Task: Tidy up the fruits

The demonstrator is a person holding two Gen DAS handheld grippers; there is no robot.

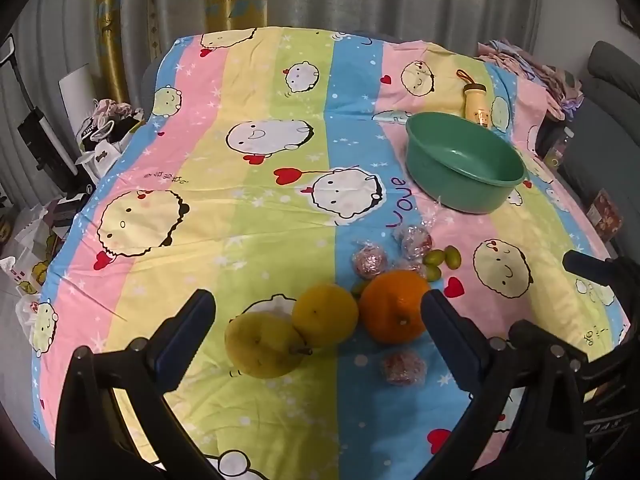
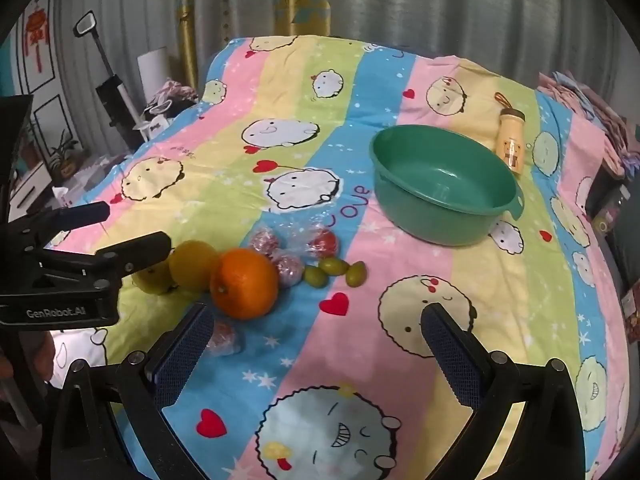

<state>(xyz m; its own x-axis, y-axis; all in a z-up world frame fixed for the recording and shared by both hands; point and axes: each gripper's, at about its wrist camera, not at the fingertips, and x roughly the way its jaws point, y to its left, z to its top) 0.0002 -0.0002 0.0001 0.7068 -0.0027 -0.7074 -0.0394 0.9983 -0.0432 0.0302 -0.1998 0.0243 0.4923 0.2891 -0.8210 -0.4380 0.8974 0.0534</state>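
Lining up on the pear (image 1: 262,344), I am hovering the left gripper (image 1: 318,320) over the fruit cluster near the front edge of the striped cartoon bedsheet (image 1: 248,216), its fingers spread wide and gripping nothing. The pear is lying on its side, its long axis running roughly left to right in the left wrist view, stem pointing right toward the wrapped red fruit (image 1: 402,368), and its upper flank is touching the yellow citrus (image 1: 325,315). To do this well, I judge I should be closing across the pear's short width, not along its length, and coming in from the open side so the citrus is not nudged. Beside them the orange (image 1: 394,306) is sitting, with small green fruits (image 1: 442,260) and more wrapped ones behind. My right gripper (image 2: 318,328) is also standing wide and empty. Further back, the green basin (image 1: 466,168) is waiting empty, a small yellow bottle (image 1: 475,106) lying behind it.
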